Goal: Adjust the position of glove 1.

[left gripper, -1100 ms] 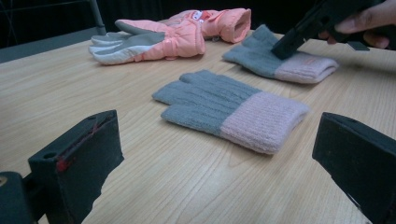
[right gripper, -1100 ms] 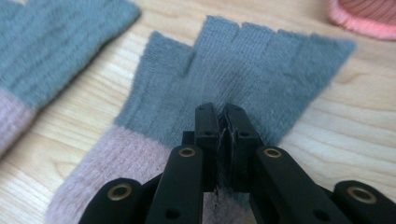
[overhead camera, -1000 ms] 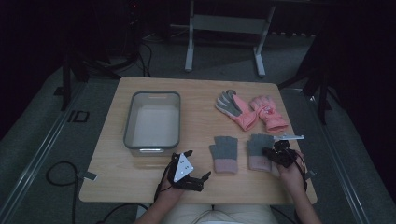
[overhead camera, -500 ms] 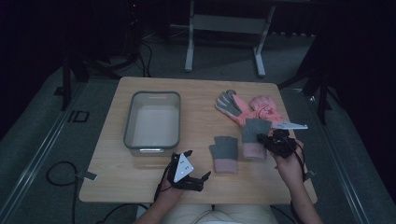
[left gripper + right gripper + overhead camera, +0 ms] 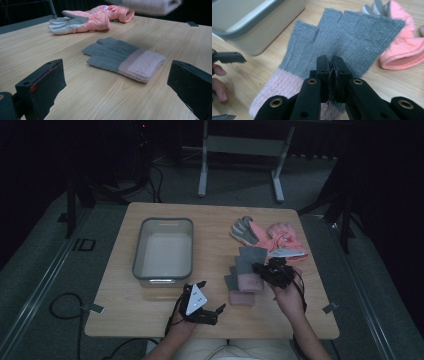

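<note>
Carrying one grey knit glove (image 5: 347, 40) clear of the table (image 5: 150, 320), the right gripper (image 5: 272, 271) had its jaws clamped together on the knit close to the pink cuff, as the right gripper view showed plainly. The glove hung over the middle-right of the table, its fingers pointing toward the far side, with the grey bin (image 5: 163, 249) well to its left. In the high view its mate, the second grey glove (image 5: 243, 289), lay flat on the wood just beneath and to the near left of the lifted one, pink cuff toward the near edge.

The left gripper (image 5: 199, 306) rested near the front edge, below the bin, jaws spread wide and holding nothing; its own view looked between them at the second glove lying flat on the table, untouched.

Judging by the layout, the work looked like gathering gloves into the bin, and it was barely begun: the bin stood empty, one glove was in the air but not yet over it, and the mate remained on the table. The pink ski gloves (image 5: 270, 234) sat at the far right, touching each other, also unmoved. What remained was the carry leftward, the release, and then the other gloves.
</note>
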`<state>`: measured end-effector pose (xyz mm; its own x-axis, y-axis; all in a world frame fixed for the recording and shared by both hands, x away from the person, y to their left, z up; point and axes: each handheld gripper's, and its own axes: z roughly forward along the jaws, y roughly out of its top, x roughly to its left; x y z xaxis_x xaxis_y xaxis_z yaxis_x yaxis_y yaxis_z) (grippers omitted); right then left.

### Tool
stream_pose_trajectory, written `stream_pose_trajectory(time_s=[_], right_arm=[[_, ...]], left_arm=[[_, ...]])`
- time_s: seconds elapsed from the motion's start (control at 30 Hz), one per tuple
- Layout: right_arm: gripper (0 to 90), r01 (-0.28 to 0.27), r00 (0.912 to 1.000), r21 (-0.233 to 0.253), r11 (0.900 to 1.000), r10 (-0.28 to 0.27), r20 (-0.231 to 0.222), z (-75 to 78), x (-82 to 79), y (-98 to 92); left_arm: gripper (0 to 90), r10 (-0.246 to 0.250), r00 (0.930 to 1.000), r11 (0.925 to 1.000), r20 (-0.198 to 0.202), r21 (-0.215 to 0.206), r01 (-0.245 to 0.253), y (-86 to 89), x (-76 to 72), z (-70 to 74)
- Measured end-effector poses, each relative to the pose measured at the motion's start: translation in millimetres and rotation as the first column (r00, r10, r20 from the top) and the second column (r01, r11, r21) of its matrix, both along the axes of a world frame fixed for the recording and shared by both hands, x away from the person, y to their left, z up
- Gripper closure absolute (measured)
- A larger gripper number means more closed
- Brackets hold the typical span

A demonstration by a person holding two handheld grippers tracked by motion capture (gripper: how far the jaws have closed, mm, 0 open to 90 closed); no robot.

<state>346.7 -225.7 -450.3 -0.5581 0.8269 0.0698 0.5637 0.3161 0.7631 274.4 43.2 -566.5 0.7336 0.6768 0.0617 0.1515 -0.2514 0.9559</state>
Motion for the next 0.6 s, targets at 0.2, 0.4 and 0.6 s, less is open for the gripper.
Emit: stream_pose_trajectory(time_s=[0.2, 0.4, 0.6], right_arm=[[85.0, -0.021, 0.9989, -0.021, 1.000, 0.020, -0.042, -20.5, -0.6, 15.6], [84.8, -0.024, 0.9963, -0.043, 0.999, 0.020, -0.083, -36.1, 3.2, 19.2], [84.5, -0.025, 0.9939, -0.059, 0.998, 0.019, -0.109, -49.3, 3.7, 20.4]], left_arm=[[0.7, -0.003, 1.0000, 1.0000, -0.003, -0.001, 0.002, 0.3, 0.3, 0.0], [0.7, -0.005, 1.0000, 1.0000, -0.003, -0.002, 0.005, 0.4, 0.3, 0.0], [0.7, -0.006, 1.0000, 1.0000, -0.001, 0.002, 0.006, 0.3, 0.2, 0.1]])
